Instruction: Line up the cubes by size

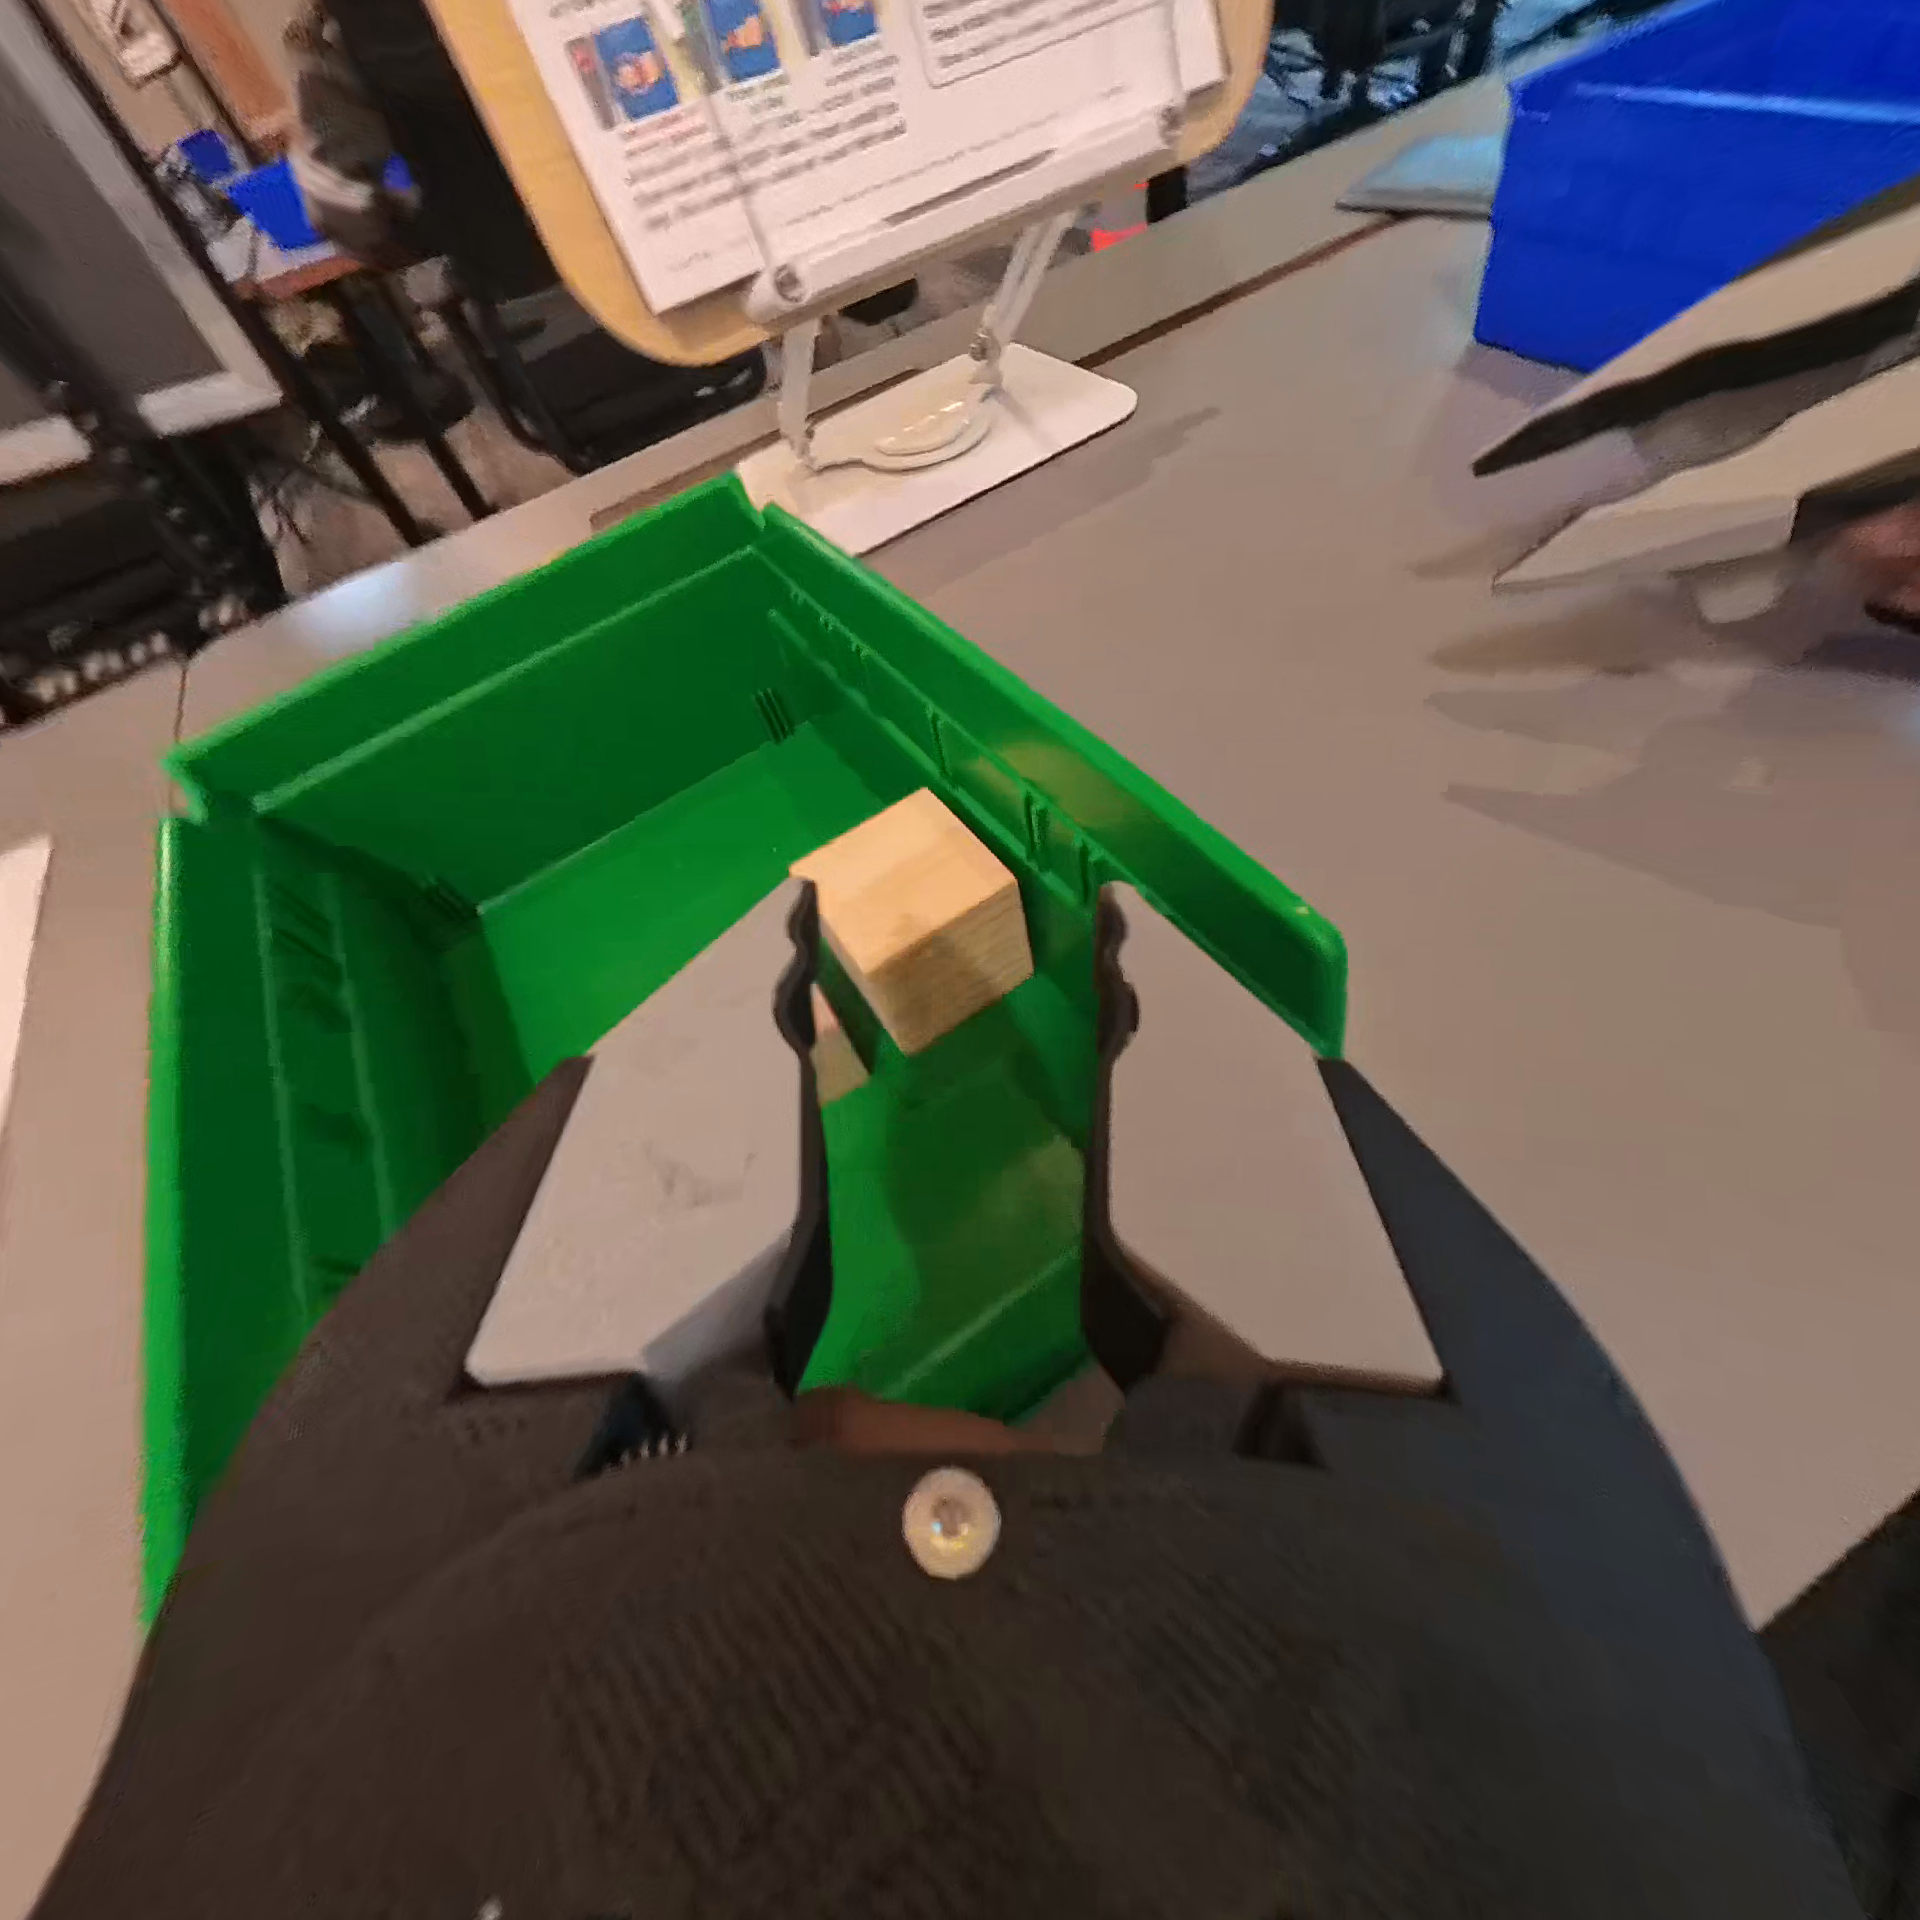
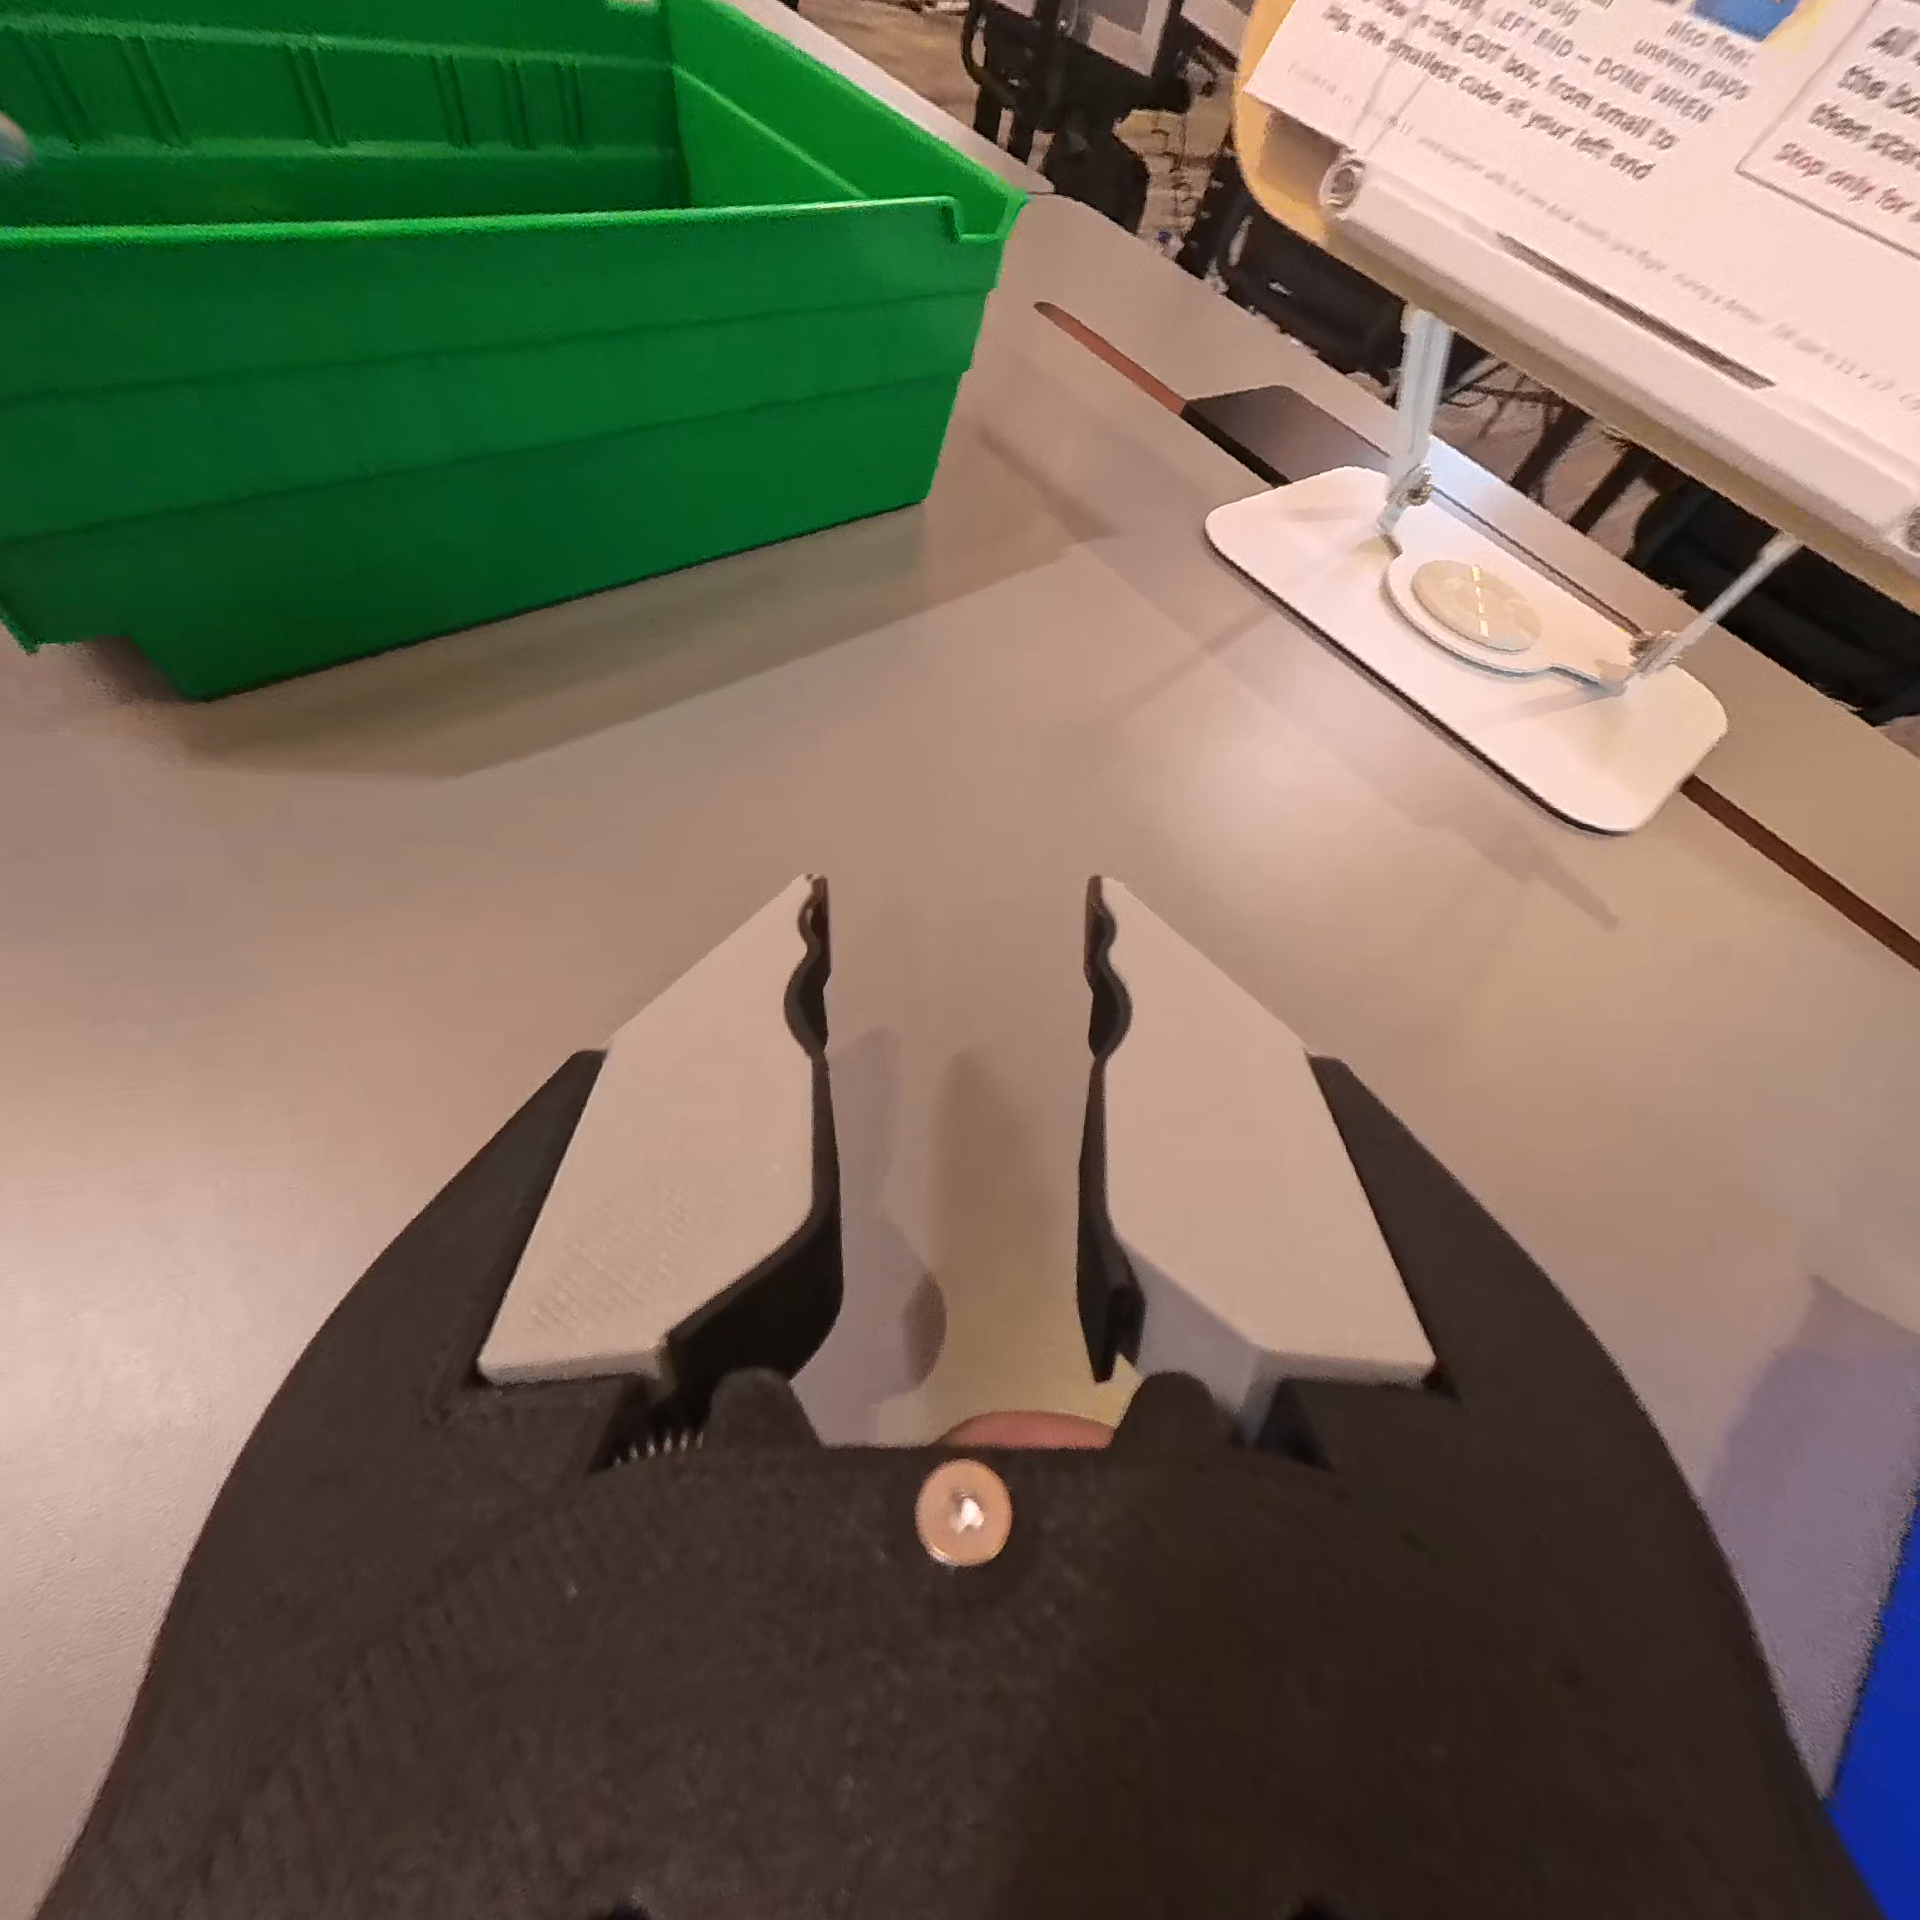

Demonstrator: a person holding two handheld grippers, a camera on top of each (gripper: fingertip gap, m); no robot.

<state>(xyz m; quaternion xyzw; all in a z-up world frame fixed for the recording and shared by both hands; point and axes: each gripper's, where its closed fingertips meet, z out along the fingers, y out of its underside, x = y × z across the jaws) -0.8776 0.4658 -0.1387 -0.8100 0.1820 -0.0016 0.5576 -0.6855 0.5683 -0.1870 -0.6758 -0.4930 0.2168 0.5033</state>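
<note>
A pale wooden cube [image 1: 925, 935] sits inside the green bin [image 1: 520, 748], close to its right wall. My left gripper [image 1: 956, 914] is open over the bin, with its jaws on either side of the cube. The left finger is at the cube's edge and a gap remains on the right side. A smaller wooden piece [image 1: 840, 1062] shows partly behind the left finger. My right gripper [image 2: 956, 894] is open and empty above the bare grey table [image 2: 312, 935]. It also appears blurred at the right of the left wrist view [image 1: 1662, 457]. The green bin [image 2: 468, 416] stands to its upper left.
A white document stand with a printed sheet [image 1: 935, 416] stands behind the bin; it also shows in the right wrist view [image 2: 1455, 644]. A blue bin [image 1: 1683, 208] is at the far right, and its edge shows in the right wrist view [image 2: 1881, 1662]. The table edge runs behind the stand.
</note>
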